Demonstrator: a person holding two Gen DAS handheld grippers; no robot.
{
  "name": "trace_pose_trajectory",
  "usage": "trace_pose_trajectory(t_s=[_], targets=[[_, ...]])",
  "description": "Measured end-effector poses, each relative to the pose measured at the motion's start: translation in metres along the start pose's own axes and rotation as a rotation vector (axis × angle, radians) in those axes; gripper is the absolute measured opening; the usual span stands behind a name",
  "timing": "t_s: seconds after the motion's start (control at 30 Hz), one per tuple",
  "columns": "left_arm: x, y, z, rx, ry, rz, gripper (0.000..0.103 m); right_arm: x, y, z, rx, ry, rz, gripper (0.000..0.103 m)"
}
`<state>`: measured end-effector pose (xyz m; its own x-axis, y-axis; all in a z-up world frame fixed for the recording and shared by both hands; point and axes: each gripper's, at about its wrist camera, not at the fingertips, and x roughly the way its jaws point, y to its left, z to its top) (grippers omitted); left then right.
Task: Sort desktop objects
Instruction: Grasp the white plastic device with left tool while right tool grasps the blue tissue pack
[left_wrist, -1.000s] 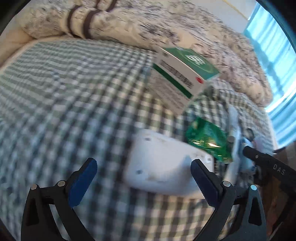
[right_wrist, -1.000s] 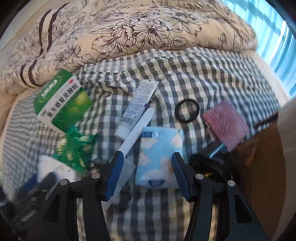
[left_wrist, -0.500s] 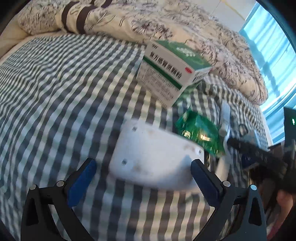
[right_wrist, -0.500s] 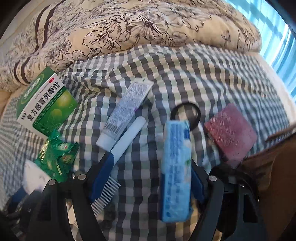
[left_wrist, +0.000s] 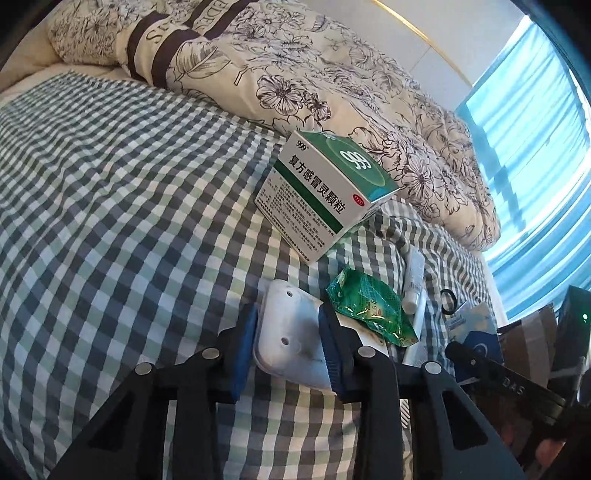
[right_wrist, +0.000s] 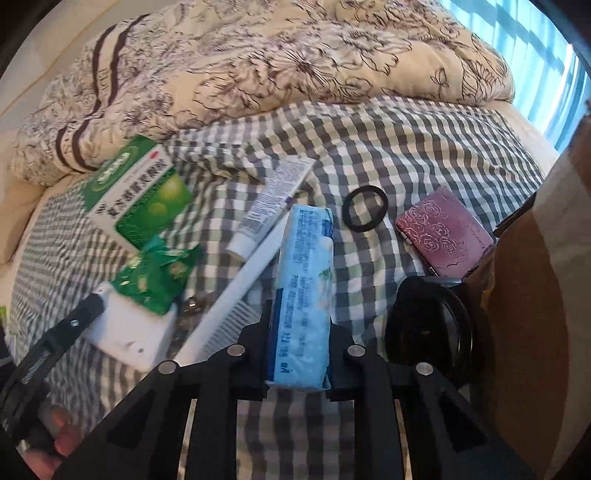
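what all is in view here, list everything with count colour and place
medicine box: 1, green and white, far left by the quilt
sachet: 1, green, partly on the white case
white case: 1, in left jaws
tube: 1, white, centre
comb: 1, white, beside tube
tissue pack: 1, light blue, in right jaws
hair tie: 1, black, right of tube
card case: 1, maroon, far right
quilt: 1, cream floral, back
left gripper: 1, black, blue pads
right gripper: 1, black
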<state>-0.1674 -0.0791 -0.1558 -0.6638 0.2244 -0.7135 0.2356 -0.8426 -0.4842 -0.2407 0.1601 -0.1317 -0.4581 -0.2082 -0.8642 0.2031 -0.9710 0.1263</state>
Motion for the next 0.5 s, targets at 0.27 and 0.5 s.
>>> trace_pose_trajectory(t_s=[0.27, 0.5], targets=[[0.009, -0.030, -0.014, 0.140, -0.008, 0.022, 0.050, -0.006, 0.005, -0.001, -0.011, -0.017, 0.031, 0.019], [-0.019, -0.045, -0.006, 0.142, -0.074, -0.138, 0.022, -0.016, 0.005, -0.003, -0.009, -0.045, 0.038, 0.019]])
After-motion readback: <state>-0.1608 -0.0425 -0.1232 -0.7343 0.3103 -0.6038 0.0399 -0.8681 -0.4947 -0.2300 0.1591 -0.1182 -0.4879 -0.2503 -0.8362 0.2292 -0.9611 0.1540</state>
